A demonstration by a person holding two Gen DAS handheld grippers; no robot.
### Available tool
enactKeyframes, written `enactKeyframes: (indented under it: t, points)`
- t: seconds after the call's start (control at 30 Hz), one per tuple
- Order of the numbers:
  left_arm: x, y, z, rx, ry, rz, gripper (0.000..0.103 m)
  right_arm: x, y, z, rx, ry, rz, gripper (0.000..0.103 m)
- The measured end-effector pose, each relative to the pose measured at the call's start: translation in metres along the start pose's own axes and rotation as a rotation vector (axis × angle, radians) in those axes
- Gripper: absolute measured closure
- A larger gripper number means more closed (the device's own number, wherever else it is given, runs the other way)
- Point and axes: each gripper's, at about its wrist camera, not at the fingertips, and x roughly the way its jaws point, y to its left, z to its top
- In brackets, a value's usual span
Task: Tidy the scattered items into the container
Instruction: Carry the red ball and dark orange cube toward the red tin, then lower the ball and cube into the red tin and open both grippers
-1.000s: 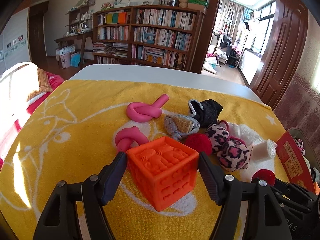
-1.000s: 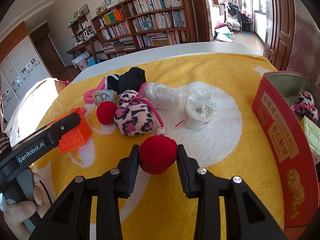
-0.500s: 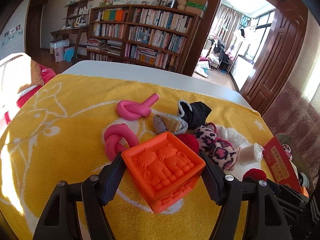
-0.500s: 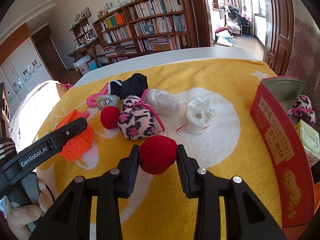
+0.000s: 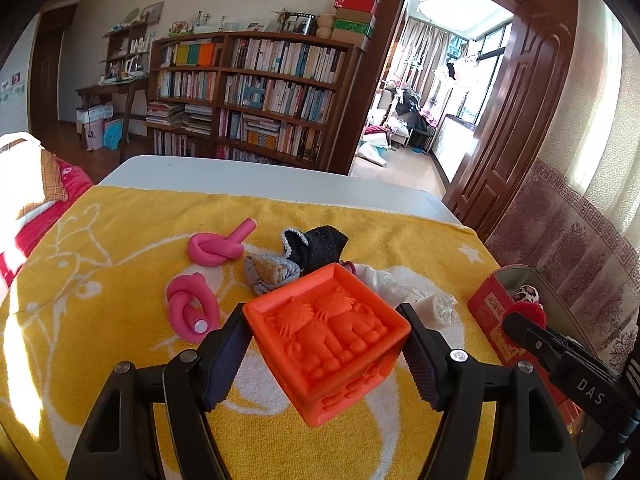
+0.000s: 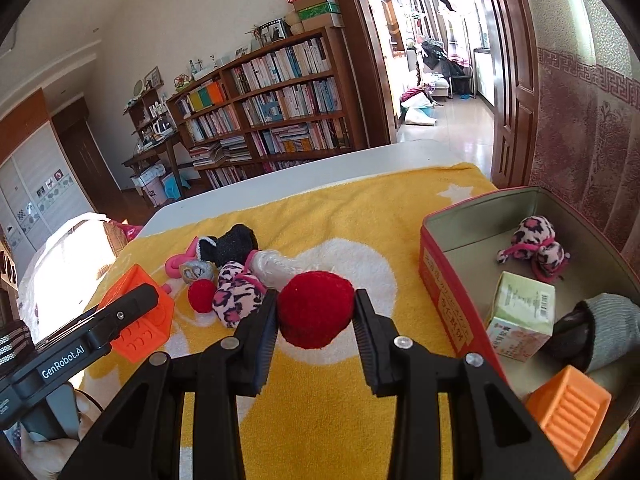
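My left gripper (image 5: 326,356) is shut on an orange rubber cube (image 5: 326,336) with raised animal figures and holds it tilted above the yellow towel (image 5: 100,264). My right gripper (image 6: 316,316) is shut on a red pompom (image 6: 316,309), lifted above the towel, left of the red tin box (image 6: 448,280). The tin also shows at the right of the left wrist view (image 5: 490,308). Inside it lie a leopard plush (image 6: 532,242), a small carton (image 6: 520,316), a grey sock (image 6: 604,330) and an orange block (image 6: 568,408).
On the towel lie two pink knotted tubes (image 5: 218,246) (image 5: 190,306), a black sock (image 5: 320,246), a grey sock roll (image 5: 270,272), a second red pompom (image 6: 202,295), a leopard plush (image 6: 236,294) and clear plastic wrap (image 6: 276,266). A bookshelf (image 5: 248,92) stands behind the table.
Both grippers have risen with their loads. The left lifted and tilted the orange cube. The right carried the red pompom up and toward the tin, whose inside now shows.
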Motion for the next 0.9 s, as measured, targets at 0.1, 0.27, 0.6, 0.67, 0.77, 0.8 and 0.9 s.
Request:
enactKeyframes:
  t: [0.1,0.27,0.6,0.67,0.77,0.8,0.9]
  points:
    - [-0.001,-0.022,0.005,0.034,-0.003,-0.031,0.029,-0.019,-0.029,0.010,0.042,-0.037,-0.037,0.063]
    - [0.001,-0.069,0.013,0.111,-0.004,-0.083,0.029,-0.047,-0.075,0.028,0.097,-0.100,-0.116,0.063]
    - [0.028,-0.169,0.029,0.237,0.025,-0.194,0.029,-0.057,-0.141,0.042,0.155,-0.082,-0.215,0.063]
    - [0.040,-0.187,0.032,0.247,0.040,-0.211,0.029,-0.056,-0.146,0.041,0.142,-0.068,-0.227,0.062]
    - [0.059,-0.212,0.035,0.266,0.059,-0.221,0.029,-0.053,-0.149,0.040,0.120,-0.051,-0.236,0.055]
    - [0.065,-0.219,0.035,0.271,0.067,-0.224,0.029,-0.052,-0.149,0.039,0.114,-0.048,-0.236,0.052]
    - [0.084,-0.235,0.037,0.263,0.112,-0.249,0.029,-0.052,-0.148,0.036,0.099,-0.053,-0.231,0.029]
